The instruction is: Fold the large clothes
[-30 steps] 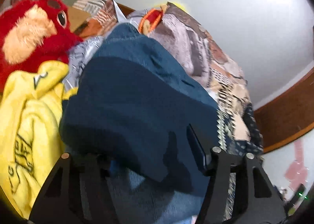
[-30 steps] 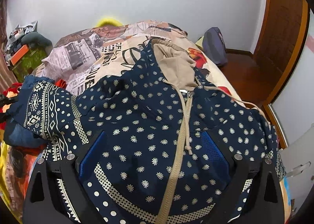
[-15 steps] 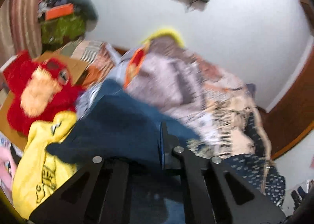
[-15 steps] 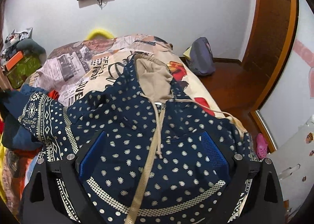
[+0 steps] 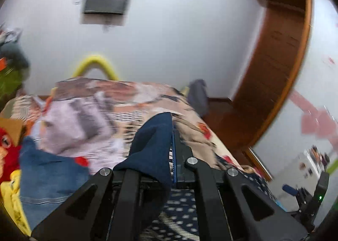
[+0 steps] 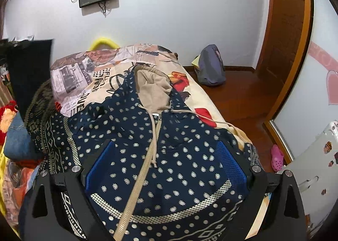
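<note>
Left gripper: jaws pinching the hoodie's sleeve, raised for folding inward. Right gripper: jaws spread, empty above the dotted navy hoodie on the bed.

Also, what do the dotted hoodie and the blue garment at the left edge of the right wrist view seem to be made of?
Dotted hoodie: it looks like a soft matte knit, navy with pale dots woven in; the beige hood lining looks like plain jersey. Blue garment: probably denim, judging by its faded blue surface and pale stitched seam.
</note>
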Demonstrator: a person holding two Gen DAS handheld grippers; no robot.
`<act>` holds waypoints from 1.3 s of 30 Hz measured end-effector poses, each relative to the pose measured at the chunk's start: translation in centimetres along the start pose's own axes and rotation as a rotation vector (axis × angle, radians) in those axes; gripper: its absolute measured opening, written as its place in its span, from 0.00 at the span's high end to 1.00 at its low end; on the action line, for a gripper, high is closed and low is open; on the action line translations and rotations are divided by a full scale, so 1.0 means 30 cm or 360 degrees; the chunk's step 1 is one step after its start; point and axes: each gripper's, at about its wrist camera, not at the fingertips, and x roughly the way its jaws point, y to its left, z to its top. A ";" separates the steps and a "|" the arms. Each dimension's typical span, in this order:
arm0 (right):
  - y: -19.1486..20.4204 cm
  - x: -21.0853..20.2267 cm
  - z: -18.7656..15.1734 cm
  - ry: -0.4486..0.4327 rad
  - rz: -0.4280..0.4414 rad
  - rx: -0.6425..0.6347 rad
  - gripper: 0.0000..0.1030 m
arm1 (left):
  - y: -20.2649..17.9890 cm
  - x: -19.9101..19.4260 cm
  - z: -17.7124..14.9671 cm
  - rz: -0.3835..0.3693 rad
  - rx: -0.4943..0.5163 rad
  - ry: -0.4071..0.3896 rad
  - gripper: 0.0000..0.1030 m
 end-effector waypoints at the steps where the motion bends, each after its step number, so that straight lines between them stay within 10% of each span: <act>1: -0.011 -0.002 -0.002 0.0003 -0.0004 0.0003 0.07 | -0.038 0.018 -0.011 -0.0029 0.0029 0.0021 0.96; 18: -0.136 0.038 -0.122 0.0209 -0.0109 -0.0028 0.07 | -0.503 0.387 -0.577 -0.0308 0.0598 0.0814 0.95; 23: -0.137 0.045 -0.151 0.0262 -0.0099 -0.0043 0.07 | -0.500 0.414 -0.676 -0.0343 0.0598 0.0977 0.65; 39: 0.043 0.019 -0.080 0.0173 0.0028 -0.0208 0.07 | -0.201 0.070 -0.479 -0.0156 0.0474 0.0630 0.48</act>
